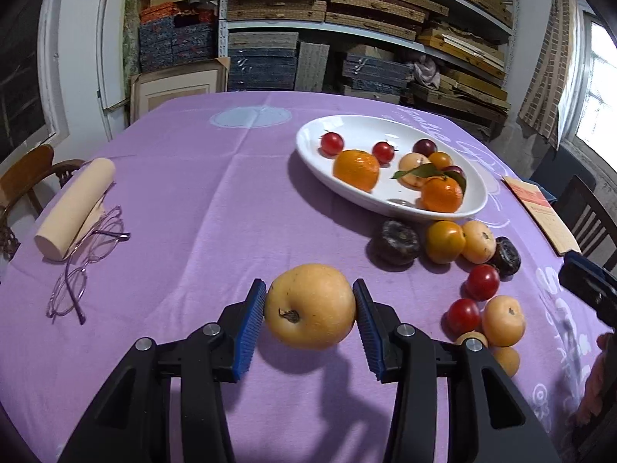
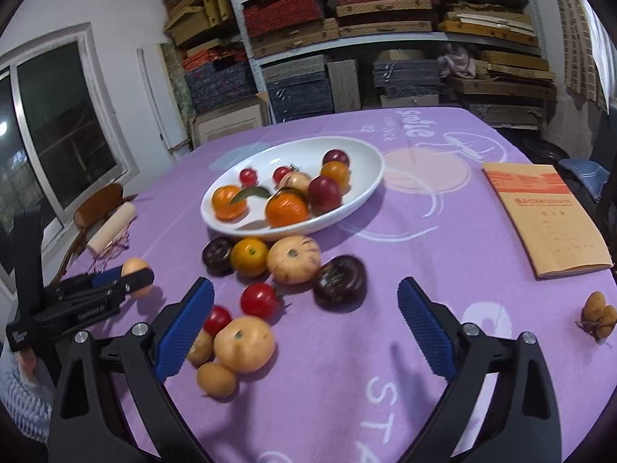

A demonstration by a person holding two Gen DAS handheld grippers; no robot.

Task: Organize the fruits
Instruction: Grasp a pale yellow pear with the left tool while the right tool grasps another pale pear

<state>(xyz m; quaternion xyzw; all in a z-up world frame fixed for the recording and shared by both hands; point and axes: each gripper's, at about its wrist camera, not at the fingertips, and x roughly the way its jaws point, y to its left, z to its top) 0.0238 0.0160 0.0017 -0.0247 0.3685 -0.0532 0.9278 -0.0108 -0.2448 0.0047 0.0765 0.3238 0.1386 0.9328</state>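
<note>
- Shelves (image 1: 347, 27) stacked with flat boxes fill the upper part of both views.
- The worktop (image 1: 193, 193), under a purple cloth, spreads over the middle and lower frame.
- A white oval dish (image 1: 385, 125) sits right of centre in the left wrist view; it holds two oranges, small red tomatoes, dark plums and a few yellowish fruits.
- A tan booklet (image 2: 540, 208) lies at the right of the right wrist view.
- The left tongs (image 1: 310, 308), at the bottom centre of their own view, are closed on a yellow pear (image 1: 310, 305), both blue pads pressing on its sides.
- The right tongs (image 2: 304, 320) stand wide with nothing between the pads, low in their own view.
- Loose fruit (image 2: 293, 258) lies in a cluster on the cloth just below the dish: dark, yellow, orange and red pieces, some touching.
- A cream roll (image 1: 75, 208) lies at the left, with a pair of spectacles (image 1: 85, 262) against it.
- A small clump of brown fruits (image 2: 597, 312) sits alone at the far right.
</note>
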